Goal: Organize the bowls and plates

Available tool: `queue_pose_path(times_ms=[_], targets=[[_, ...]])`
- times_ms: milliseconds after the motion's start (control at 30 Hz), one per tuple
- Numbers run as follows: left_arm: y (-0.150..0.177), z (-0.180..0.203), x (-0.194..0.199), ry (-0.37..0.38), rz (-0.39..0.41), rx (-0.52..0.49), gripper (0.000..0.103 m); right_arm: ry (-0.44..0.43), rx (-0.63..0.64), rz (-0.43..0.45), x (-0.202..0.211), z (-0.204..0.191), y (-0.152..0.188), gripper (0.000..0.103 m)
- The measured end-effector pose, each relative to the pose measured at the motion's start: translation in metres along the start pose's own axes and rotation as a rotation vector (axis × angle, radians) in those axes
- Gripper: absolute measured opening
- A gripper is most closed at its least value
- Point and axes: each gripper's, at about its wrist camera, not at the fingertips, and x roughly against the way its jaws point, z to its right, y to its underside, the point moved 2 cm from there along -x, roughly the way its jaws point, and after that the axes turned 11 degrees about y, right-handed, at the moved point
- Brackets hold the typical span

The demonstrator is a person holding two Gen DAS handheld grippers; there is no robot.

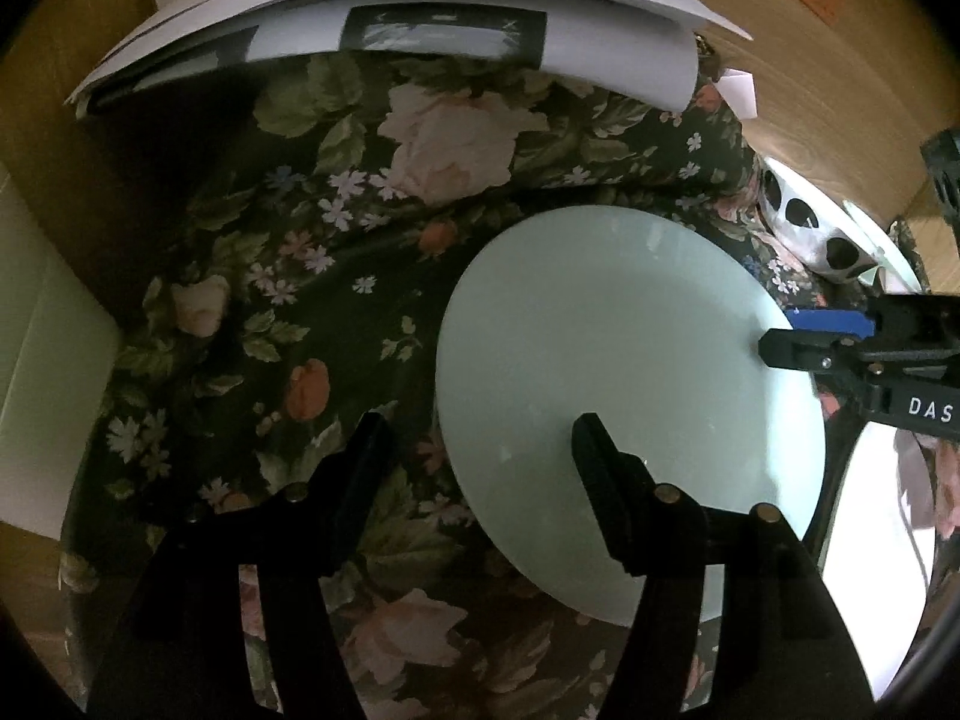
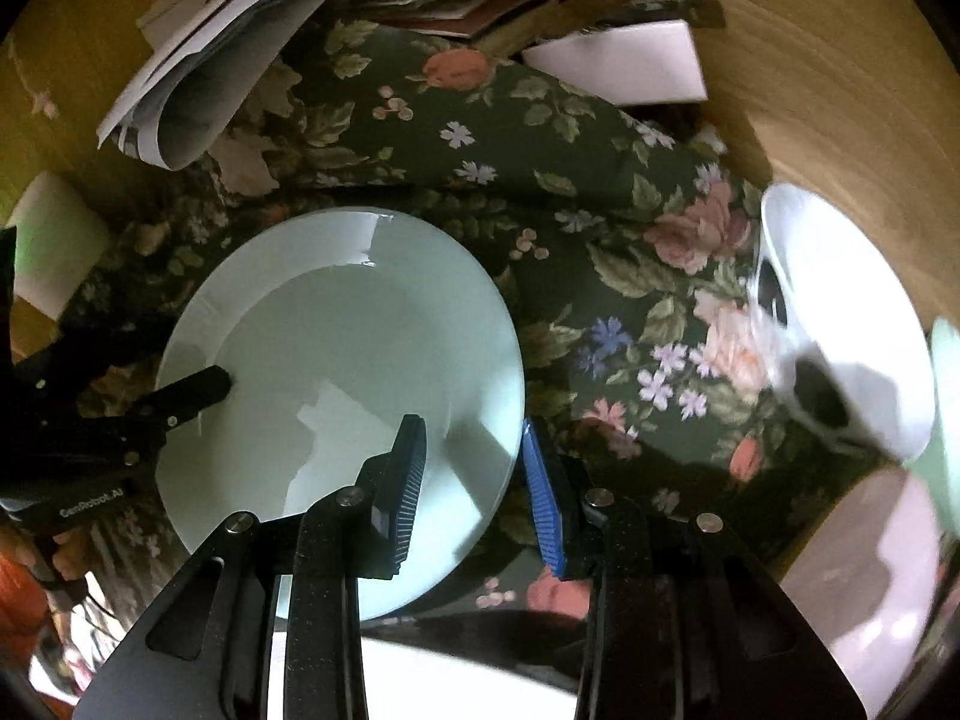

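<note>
One pale green plate (image 1: pixel 630 360) is the thing in hand here, lying over a dark flowered cloth (image 1: pixel 336 252) that covers the wooden tabletop (image 1: pixel 840 90), toward the cloth's near side. Whether its underside touches the cloth cannot be told.

The right tongs (image 2: pixel 471 429) are clenched on the plate's rim: the black ribbed finger (image 2: pixel 408 480) lies over the plate's inner face and the blue pad (image 2: pixel 540 498) sits against the outside of the edge. In the left wrist view the same tongs come in from the right and bite the plate's right-hand rim.

The left tongs (image 1: pixel 478 423) stand released and straddle the opposite rim. One black finger (image 1: pixel 600 468) reaches over the plate's surface, while the other (image 1: pixel 366 456) hangs over the cloth, apart from the edge. From the right wrist view only one of their fingers shows, its tip on the plate's left rim.

A white bowl with black spots (image 1: pixel 804 228) sits just beside the cloth's right edge, near the plate but apart from it; it is blurred in the right wrist view. A loose heap of white papers (image 1: pixel 420 6) lies along the far edge of the cloth, with a white box (image 2: pixel 618 66) beside it at the far right.
</note>
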Motion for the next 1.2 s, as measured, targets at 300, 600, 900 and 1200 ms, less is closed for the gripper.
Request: queue_pose_path(times_ms=[300, 600, 900, 1200], targets=[[0.009, 0.0, 0.006, 0.048, -0.008, -0.024, 0.064, -0.033, -0.036, 0.007, -0.006, -0.006, 0.016, 0.033], [0.006, 0.007, 0.006, 0.053, 0.002, -0.014, 0.055, -0.046, -0.036, 0.062, 0.003, 0.0, 0.017, 0.03], [0.003, 0.008, 0.036, 0.037, 0.083, -0.03, 0.049, -0.051, -0.039, 0.139, 0.024, 0.011, 0.017, 0.029], [0.009, 0.024, 0.066, 0.044, 0.125, -0.06, 0.049, -0.046, -0.06, 0.193, 0.062, 0.034, 0.035, 0.029]])
